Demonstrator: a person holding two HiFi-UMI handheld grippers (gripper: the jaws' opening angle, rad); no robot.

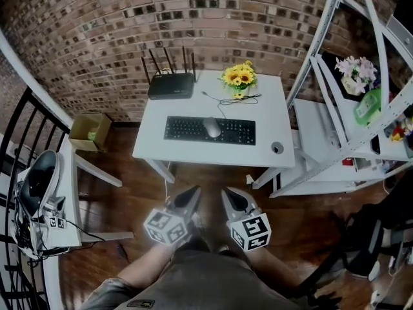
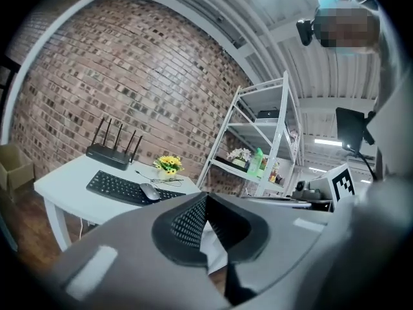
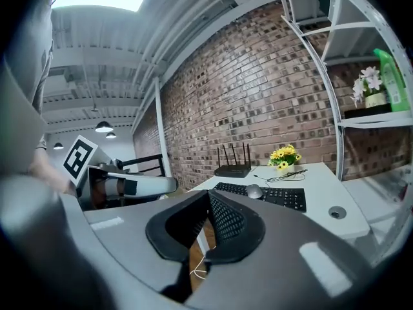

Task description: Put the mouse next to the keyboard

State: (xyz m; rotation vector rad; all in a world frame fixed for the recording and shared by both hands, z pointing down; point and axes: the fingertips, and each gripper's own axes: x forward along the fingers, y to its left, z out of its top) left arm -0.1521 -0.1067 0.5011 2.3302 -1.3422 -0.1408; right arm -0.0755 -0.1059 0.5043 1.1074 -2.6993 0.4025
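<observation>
Left tongs (image 1: 193, 192), right tongs (image 1: 228, 194) clenched empty; mouse (image 1: 211, 127) atop keyboard (image 1: 184, 128); cable hole (image 1: 277, 148) only in head and right gripper views.

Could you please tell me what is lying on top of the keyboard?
A grey mouse lies on the middle keys of the black keyboard. The keys under it are hidden; nothing else sits there.

Office nook: desk (image 1: 271, 129), keyboard (image 1: 186, 129), router (image 1: 171, 86), brick wall (image 1: 97, 31).
</observation>
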